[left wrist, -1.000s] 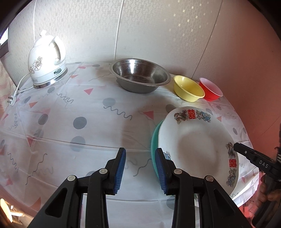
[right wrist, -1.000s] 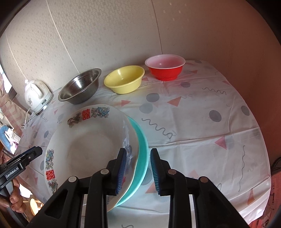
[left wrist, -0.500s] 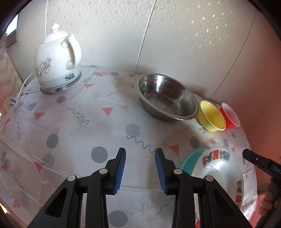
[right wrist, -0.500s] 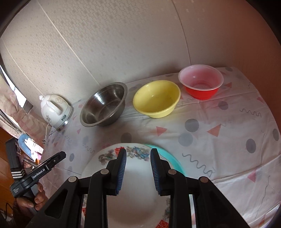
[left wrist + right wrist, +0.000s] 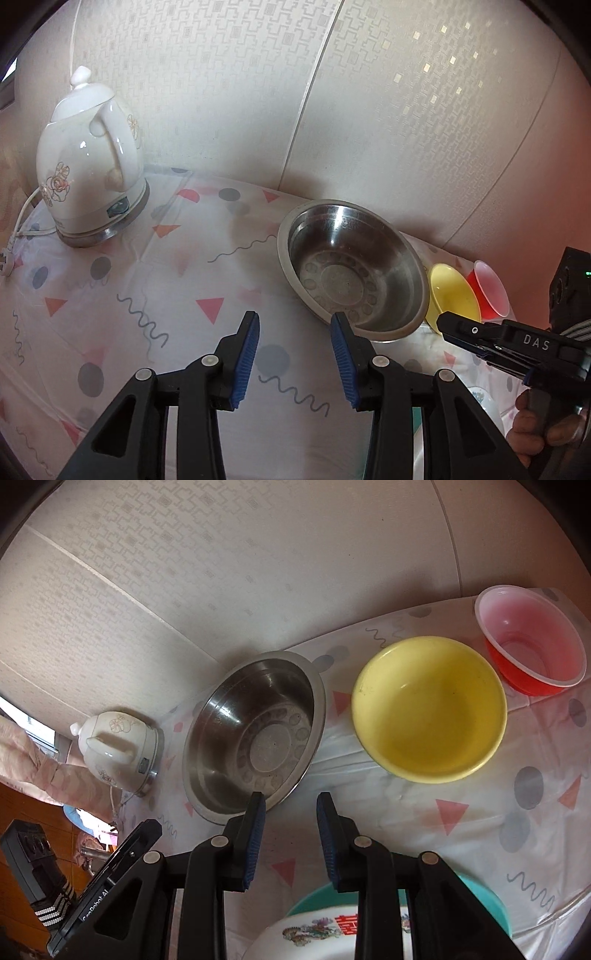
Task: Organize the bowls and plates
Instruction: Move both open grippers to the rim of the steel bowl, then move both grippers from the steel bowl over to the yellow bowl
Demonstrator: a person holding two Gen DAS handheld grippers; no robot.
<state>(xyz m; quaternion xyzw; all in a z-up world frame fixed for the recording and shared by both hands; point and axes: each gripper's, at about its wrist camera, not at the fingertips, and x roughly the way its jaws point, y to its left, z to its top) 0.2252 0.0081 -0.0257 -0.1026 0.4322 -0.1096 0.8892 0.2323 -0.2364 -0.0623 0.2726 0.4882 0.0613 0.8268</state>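
Observation:
A steel bowl [image 5: 354,269] [image 5: 255,734], a yellow bowl [image 5: 452,295] [image 5: 428,709] and a red bowl [image 5: 489,290] [image 5: 532,646] stand in a row by the wall. A white decorated plate [image 5: 317,936] lies on a teal plate [image 5: 484,897] at the near edge. My left gripper [image 5: 293,332] is open and empty, just short of the steel bowl's near rim. My right gripper [image 5: 290,812] is open and empty, between the steel bowl and the plates; it also shows in the left wrist view [image 5: 458,330].
A white electric kettle [image 5: 88,166] [image 5: 118,746] with its cord stands at the table's far left corner. A patterned plastic cloth [image 5: 166,295] covers the table. The wall runs close behind the bowls.
Both grippers have moved forward from the stacked plates toward the row of bowls. The plates stay stacked behind them. Both grippers stay open.

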